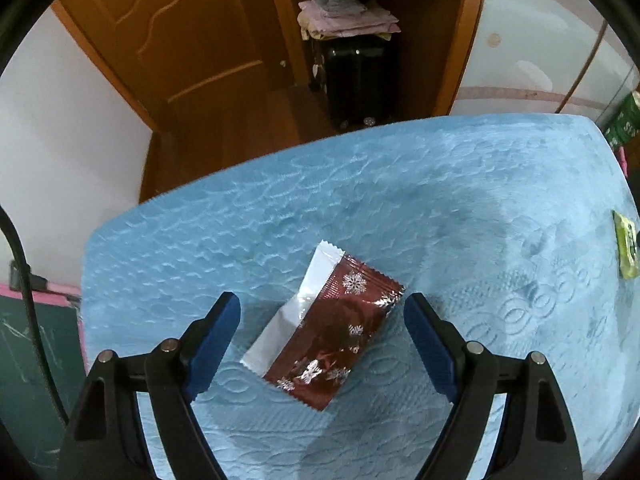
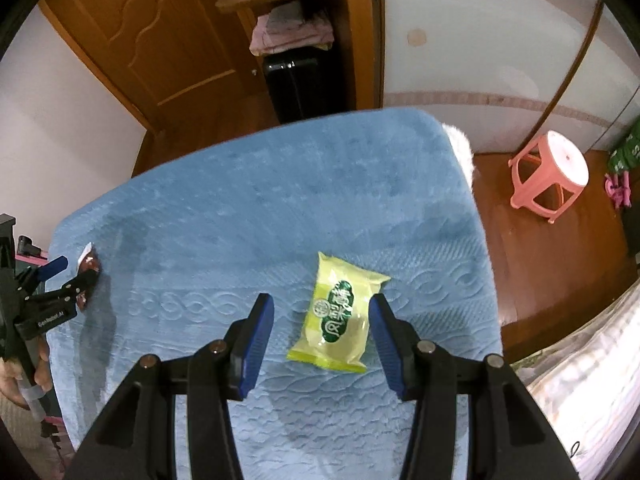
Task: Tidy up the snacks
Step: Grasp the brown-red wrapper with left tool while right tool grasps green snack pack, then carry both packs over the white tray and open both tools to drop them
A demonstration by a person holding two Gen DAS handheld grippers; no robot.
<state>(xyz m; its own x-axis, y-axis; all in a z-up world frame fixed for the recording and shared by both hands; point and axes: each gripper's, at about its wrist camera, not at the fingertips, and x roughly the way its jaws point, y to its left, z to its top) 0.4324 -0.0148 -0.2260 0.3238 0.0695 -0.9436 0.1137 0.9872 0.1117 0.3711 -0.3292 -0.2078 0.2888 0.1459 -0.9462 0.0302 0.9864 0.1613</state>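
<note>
Dark red foil snack packet [image 1: 320, 328], silver snowflake print, one long side plain white, crimped ends. It lies flat on the blue quilted cover [image 1: 440, 208], long axis diagonal, far end tilted right. Left gripper [image 1: 322, 308] stands open astride it, pads clear. Yellow-green snack packet [image 2: 338, 314] with green label lies likewise diagonal between the open right gripper [image 2: 322, 312] pads, untouched.

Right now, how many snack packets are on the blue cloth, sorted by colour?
Red packet: 1
Green packet: 1
Total: 2, each lying on the blue cloth between open jaws, untouched.
</note>
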